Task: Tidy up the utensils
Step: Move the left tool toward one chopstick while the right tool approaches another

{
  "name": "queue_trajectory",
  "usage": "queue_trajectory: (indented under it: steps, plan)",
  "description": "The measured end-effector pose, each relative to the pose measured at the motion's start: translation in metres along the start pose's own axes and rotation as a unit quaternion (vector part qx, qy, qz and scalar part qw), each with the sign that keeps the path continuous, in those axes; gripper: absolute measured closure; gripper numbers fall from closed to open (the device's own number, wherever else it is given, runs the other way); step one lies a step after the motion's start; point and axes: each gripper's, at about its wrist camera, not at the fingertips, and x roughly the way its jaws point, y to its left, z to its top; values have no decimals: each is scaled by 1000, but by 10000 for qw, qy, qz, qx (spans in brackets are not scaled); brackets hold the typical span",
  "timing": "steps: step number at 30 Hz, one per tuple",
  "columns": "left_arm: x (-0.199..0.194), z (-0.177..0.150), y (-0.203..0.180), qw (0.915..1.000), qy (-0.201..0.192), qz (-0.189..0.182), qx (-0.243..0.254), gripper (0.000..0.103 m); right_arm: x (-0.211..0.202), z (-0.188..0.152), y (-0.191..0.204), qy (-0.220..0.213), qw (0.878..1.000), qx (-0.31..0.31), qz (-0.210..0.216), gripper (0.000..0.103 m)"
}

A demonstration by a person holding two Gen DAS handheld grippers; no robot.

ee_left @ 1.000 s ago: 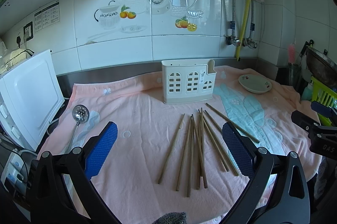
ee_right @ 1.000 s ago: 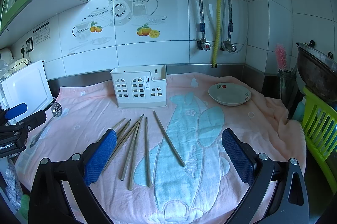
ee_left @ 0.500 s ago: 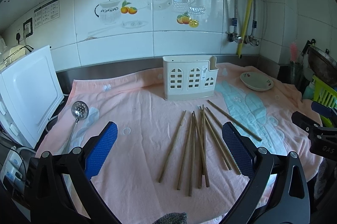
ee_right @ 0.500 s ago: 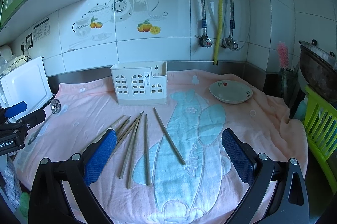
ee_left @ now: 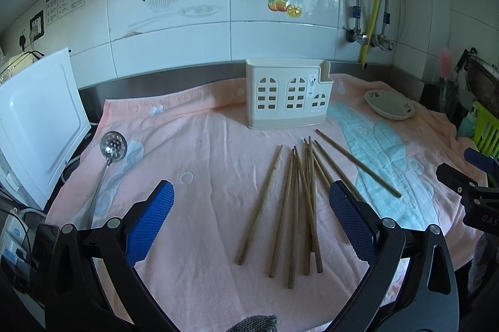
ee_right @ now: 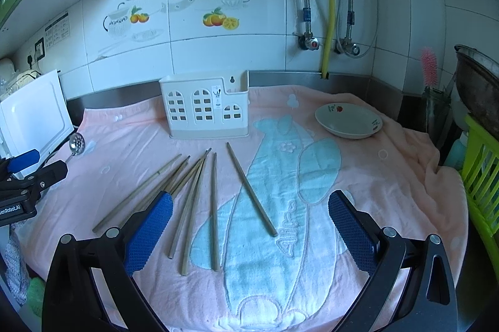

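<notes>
Left gripper [ee_left: 251,213]: spread wide, holding nothing, above the near edge of the pink towel [ee_left: 202,144].
Right gripper [ee_right: 250,218]: spread equally wide, empty, over the towel's blue print.
Chopsticks [ee_left: 296,201]: loose on the towel in front of the holder, most fanned in a crossing bunch, one lying apart to the right; count probably eight, though overlaps make it hard to tell.
Utensil holder [ee_left: 288,96]: cream, upright, window cut-outs, at the back of the towel, seemingly empty.
Slotted ladle [ee_left: 109,157]: flat at the left towel edge, beside a white appliance [ee_left: 34,119].
Bowl [ee_right: 347,119]: right rear, well apart from the chopsticks.
</notes>
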Motion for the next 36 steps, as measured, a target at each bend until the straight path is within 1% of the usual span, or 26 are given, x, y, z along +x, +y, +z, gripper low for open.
queue_trajectory:
  steps: [9,14,23,26,36]
  plan:
    - [28,-7,2,9991,401,-97,46,5,25,-5,2,237,9996,-100,118,6]
    - [41,-8,3,9984,546,-89,89,5,38,-7,3,348,9991,-183,126,6]
    - [62,-12,11,9967,788,-173,20,5,60,-12,-3,570,9981,-82,209,6]
    - [68,-14,12,9961,857,-217,8,6,64,-14,-5,613,9979,-84,208,6]
    - [93,-15,14,9940,1073,-186,29,6,81,-14,-9,722,9971,-173,162,6]
